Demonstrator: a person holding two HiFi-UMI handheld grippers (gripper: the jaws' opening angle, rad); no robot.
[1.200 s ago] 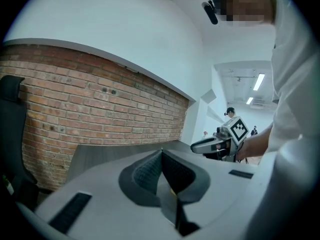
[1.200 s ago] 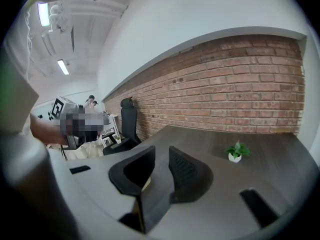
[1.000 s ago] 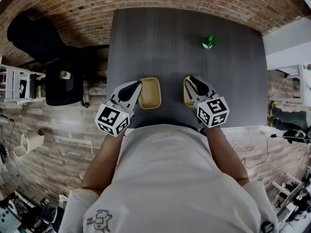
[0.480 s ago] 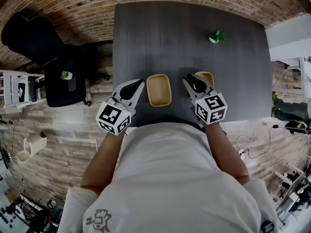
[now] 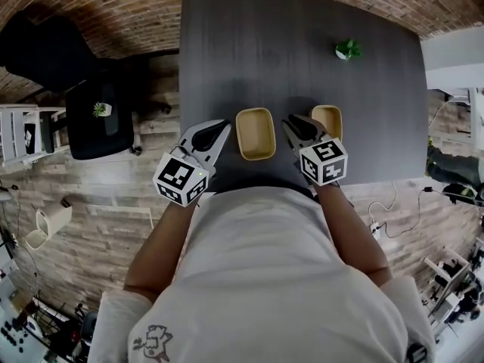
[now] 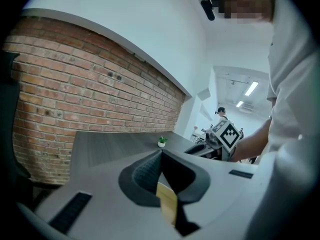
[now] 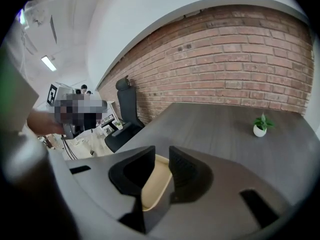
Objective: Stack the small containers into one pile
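Observation:
Two small yellow containers sit near the front edge of the dark table. One container lies between my grippers. The other is partly hidden behind the right gripper. My left gripper hangs just left of the middle container with its tips together, and a yellow sliver shows through the gap lower down. My right gripper has its jaws apart. A yellow container shows below, through the gap. The pads do not press on it, and I cannot tell which container it is.
A small potted plant stands at the far right of the table. A black chair stands on the wooden floor to the left. A brick wall runs behind the table.
Both grippers have come lower toward the table. The right gripper no longer covers the right container, which now shows at its right side. The jaws look unchanged.

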